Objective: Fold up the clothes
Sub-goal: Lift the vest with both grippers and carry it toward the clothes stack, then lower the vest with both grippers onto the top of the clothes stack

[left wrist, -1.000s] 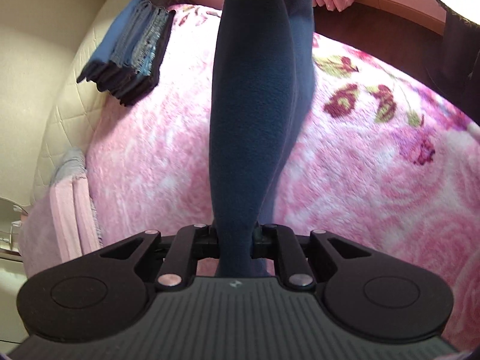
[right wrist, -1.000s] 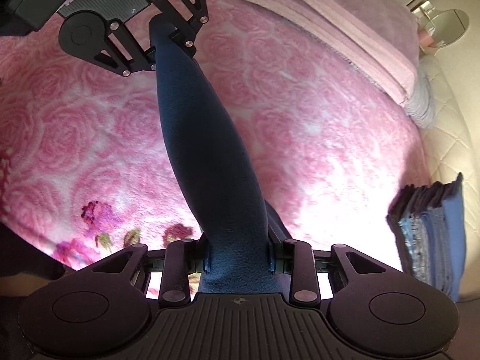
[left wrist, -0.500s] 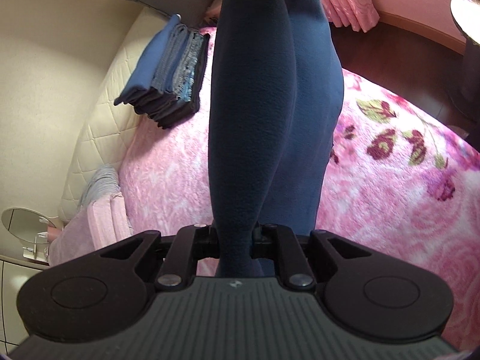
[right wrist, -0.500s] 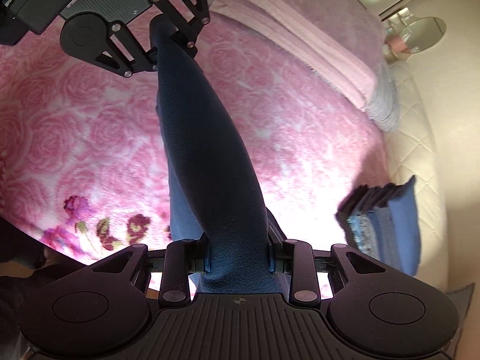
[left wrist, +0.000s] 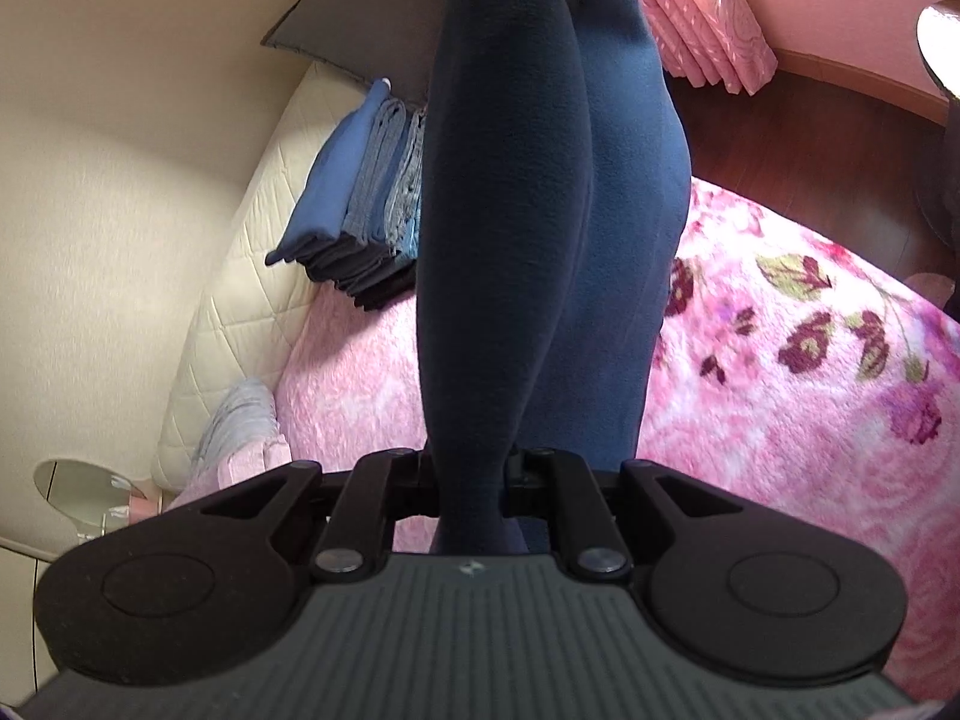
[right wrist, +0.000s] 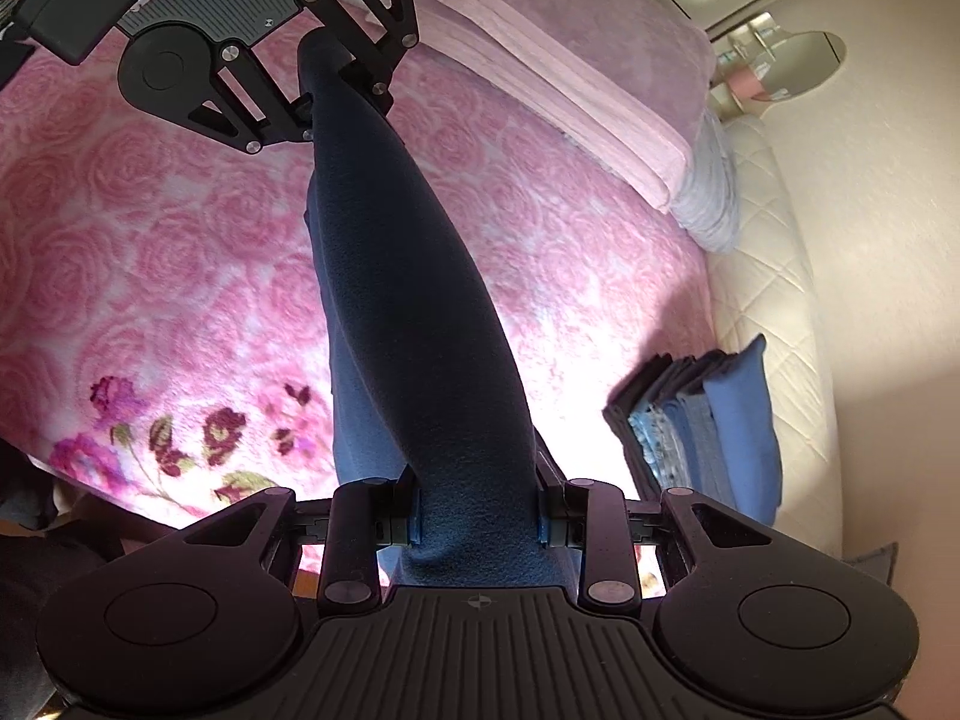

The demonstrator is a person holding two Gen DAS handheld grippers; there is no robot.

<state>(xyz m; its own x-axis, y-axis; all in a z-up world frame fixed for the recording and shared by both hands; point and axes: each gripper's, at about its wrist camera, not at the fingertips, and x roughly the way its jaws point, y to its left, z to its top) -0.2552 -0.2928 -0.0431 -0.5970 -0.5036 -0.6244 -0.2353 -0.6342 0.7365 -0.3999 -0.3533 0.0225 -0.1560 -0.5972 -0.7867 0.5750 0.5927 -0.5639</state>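
A dark navy fleece garment (left wrist: 504, 252) hangs stretched between my two grippers, well above the pink rose blanket (left wrist: 780, 420). My left gripper (left wrist: 471, 480) is shut on one end of it. My right gripper (right wrist: 477, 516) is shut on the other end (right wrist: 414, 312). In the right wrist view the left gripper (right wrist: 312, 102) shows at the top, clamped on the far end. A lower fold of the garment (left wrist: 624, 276) sags beneath the taut part.
A stack of folded blue and dark clothes (left wrist: 360, 204) leans by the cream quilted headboard (left wrist: 240, 276). Folded pink and grey bedding (right wrist: 600, 90) lies along one side. A grey pillow (left wrist: 360, 30), pink curtain (left wrist: 702, 18), wooden floor (left wrist: 810, 144) and a round mirror (right wrist: 792, 60) surround the bed.
Both grippers have lifted with the garment still held; the bed looks farther off and more of the headboard, pillow and floor shows. The garment's lower fold hangs clear of the blanket.
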